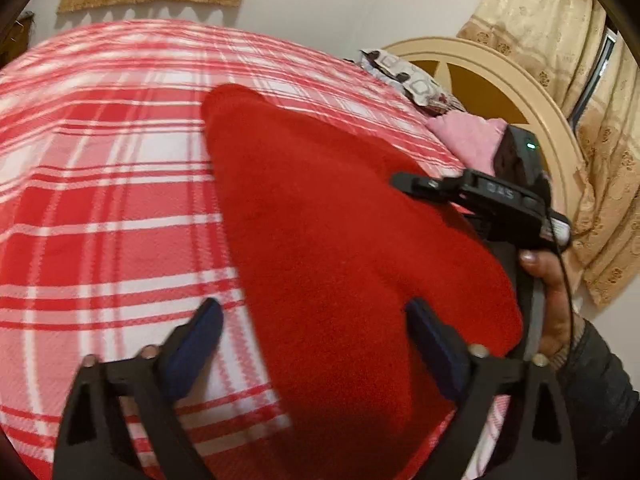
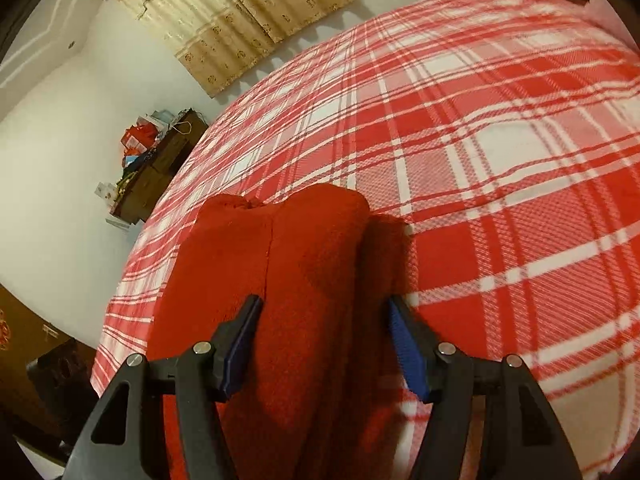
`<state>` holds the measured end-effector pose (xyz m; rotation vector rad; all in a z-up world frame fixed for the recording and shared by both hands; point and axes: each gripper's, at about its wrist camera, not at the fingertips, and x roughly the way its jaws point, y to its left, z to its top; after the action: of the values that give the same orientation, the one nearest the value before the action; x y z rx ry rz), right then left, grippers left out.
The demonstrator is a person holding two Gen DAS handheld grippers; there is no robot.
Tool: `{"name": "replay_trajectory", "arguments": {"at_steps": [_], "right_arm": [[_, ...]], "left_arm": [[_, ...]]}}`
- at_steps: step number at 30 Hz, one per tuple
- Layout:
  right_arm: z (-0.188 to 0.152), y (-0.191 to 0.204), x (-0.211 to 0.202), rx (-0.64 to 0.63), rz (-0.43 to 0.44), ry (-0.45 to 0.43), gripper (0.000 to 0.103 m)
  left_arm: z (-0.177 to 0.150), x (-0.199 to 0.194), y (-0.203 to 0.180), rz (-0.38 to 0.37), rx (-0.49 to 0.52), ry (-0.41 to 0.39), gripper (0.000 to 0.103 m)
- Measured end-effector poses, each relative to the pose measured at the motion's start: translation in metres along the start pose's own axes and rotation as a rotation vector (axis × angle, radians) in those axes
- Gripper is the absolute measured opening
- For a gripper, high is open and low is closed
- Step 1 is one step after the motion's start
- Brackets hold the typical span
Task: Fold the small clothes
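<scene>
The red fleece garment (image 1: 328,248) lies on the bed's red-and-white plaid blanket (image 1: 104,208), stretched out in a long narrow shape with a seam running down it in my right-hand view. In that view its far end shows two rounded lobes side by side.

My left tool (image 1: 316,344) hangs over the near part of the garment with its jaws wide apart; the blue pads (image 1: 196,344) press on nothing, one over bare blanket, the other at the cloth's edge. My right tool (image 2: 324,344) also stands open, the red cloth passing between its pads without being pinched.

In the left view my right hand (image 1: 554,300) holds the other tool's black body. Beyond it lie a pink cloth (image 1: 468,136), a patterned pillow (image 1: 404,72), the cream headboard (image 1: 520,80) and beige curtains (image 1: 560,20).
</scene>
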<state>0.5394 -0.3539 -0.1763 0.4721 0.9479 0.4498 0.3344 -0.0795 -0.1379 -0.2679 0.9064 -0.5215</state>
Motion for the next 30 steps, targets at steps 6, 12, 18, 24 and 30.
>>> {"name": "replay_trajectory", "arguments": {"at_steps": [6, 12, 18, 24, 30], "right_arm": [[0.007, 0.003, 0.011, 0.022, 0.043, 0.03, 0.041], [0.001, 0.023, -0.001, -0.008, 0.049, -0.029, 0.034], [-0.007, 0.05, -0.012, -0.026, 0.099, -0.05, 0.033], [-0.02, 0.087, -0.01, -0.058, 0.151, -0.049, 0.033], [-0.033, 0.125, -0.001, -0.102, 0.185, -0.026, 0.033]], "left_arm": [[-0.001, -0.002, -0.003, -0.067, -0.023, -0.005, 0.056], [-0.004, -0.016, -0.007, -0.047, 0.01, -0.028, 0.043], [-0.009, -0.04, -0.011, -0.029, 0.044, -0.036, 0.042], [-0.021, -0.074, -0.003, 0.028, 0.041, -0.051, 0.042], [-0.03, -0.096, 0.0, 0.101, 0.058, -0.054, 0.042]]}}
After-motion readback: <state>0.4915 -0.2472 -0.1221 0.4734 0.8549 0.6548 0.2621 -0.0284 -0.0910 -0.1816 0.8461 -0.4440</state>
